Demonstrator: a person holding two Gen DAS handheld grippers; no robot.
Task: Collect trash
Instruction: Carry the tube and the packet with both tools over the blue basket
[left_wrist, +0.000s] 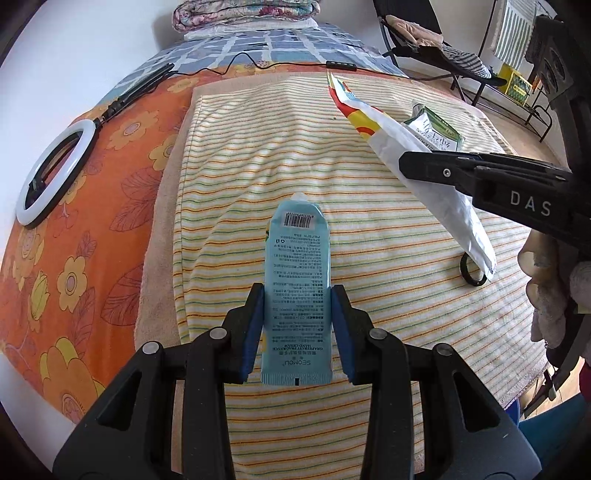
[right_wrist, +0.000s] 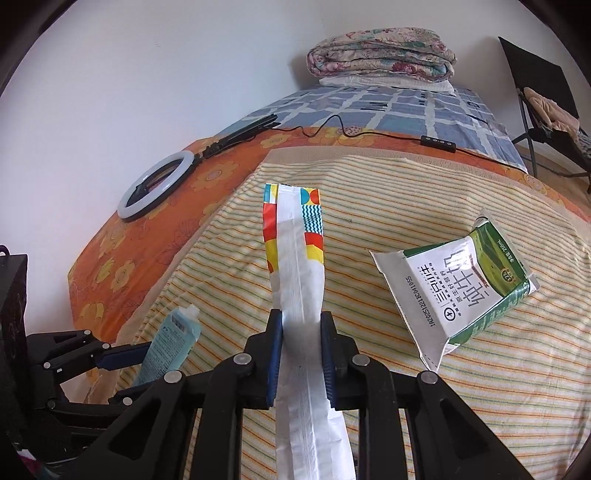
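Both jaws pinched on trash: left gripper clamps the blue hand cream tube by its flat crimped end, blue pads tight on both sides; right gripper squeezes the white wrapper across its middle, folding it into a narrow strip.

Progress, judged: two pieces in hand, lifted off the striped towel. Green-and-white milk carton not yet collected, lying tilted on the towel to the right of the wrapper. Small dark ring on the towel under the wrapper's tail; trash or not, cannot tell. No bin or bag visible in either view, so drop-off looks undone.

Materials: tube is soft plastic, cap missing, bare nozzle, squashed flat, fine print and barcode. Wrapper is thin crinkly film, white with a centre seam, colourful print at the far end, limp. Carton is creased coated paper, partly flattened. Towel is terry, soft, thin stripes, over an orange floral sheet.
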